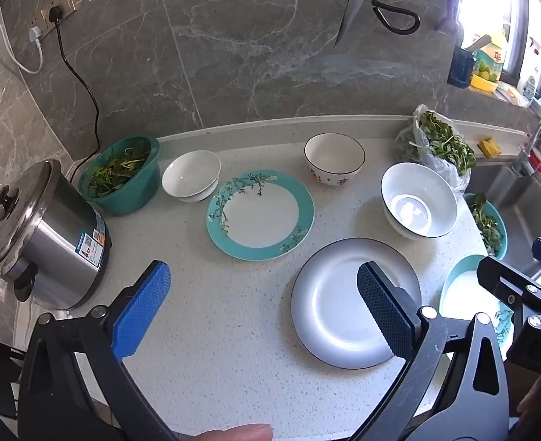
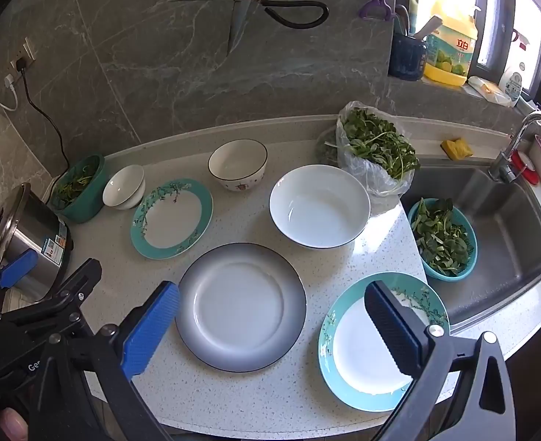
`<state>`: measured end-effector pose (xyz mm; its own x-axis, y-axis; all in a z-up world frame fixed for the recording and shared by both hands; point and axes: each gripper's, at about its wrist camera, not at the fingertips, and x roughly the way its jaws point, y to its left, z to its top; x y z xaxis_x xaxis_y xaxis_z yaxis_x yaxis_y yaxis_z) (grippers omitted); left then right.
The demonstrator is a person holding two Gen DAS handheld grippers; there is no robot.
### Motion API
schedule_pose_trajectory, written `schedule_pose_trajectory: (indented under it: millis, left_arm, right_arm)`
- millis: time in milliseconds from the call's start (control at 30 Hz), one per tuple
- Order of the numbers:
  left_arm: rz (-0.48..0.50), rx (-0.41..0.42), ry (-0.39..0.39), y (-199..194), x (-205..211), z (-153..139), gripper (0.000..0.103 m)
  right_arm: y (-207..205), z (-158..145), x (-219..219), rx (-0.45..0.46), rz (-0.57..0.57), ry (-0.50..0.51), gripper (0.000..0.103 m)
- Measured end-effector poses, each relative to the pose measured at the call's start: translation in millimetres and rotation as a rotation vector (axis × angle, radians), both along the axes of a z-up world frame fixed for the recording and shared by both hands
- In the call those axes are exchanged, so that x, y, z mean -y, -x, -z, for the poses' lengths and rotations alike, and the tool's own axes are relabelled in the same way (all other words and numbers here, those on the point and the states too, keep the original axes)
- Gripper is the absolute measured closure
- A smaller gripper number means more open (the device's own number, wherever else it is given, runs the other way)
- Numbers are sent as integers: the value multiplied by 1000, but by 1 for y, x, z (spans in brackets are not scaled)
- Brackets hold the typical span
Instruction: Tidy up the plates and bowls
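We note the task as barely begun: nothing is stacked, every dish lies alone on the speckled white stone bench (image 2: 233, 397). In the right wrist view, the grey-rimmed white round plate (image 2: 241, 307) sits at centre; a teal-rimmed floral plate (image 2: 171, 217) lies toward 10 o'clock of it, a second teal-rimmed floral plate (image 2: 351, 352) toward 4 o'clock at the bench edge beside the steel sink (image 2: 509, 242). The large white bowl with dark rim (image 2: 320, 205) stands at 1 o'clock, the cream patterned bowl (image 2: 238, 164) at 12 o'clock, the small plain white bowl (image 2: 124, 186) near 11 o'clock, its rim meeting the far teal plate in the view. We judge all grouping of plates with plates and bowls with bowls remains. The left gripper (image 1: 263, 290) and right gripper (image 2: 270, 316) both hover above the bench, fingers spread wide and empty. Readable writing: the yellow detergent jug (image 2: 450, 44) on the sill carries "立白"; the steel cooker pot (image 2: 31, 235) bears a blue label too small to read; a gripper body shows "Ge…", cut off.
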<state>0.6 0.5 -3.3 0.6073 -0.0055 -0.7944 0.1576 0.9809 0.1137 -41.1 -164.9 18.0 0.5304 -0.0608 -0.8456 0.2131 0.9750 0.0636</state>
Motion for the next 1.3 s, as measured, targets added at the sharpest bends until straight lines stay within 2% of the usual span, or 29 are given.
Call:
schedule_pose_trajectory:
  millis: [1300]
  left_arm:
    - [1,-5,1,4,-2,3,0]
  right_arm:
    - [1,2,-5,-6,0,1,0]
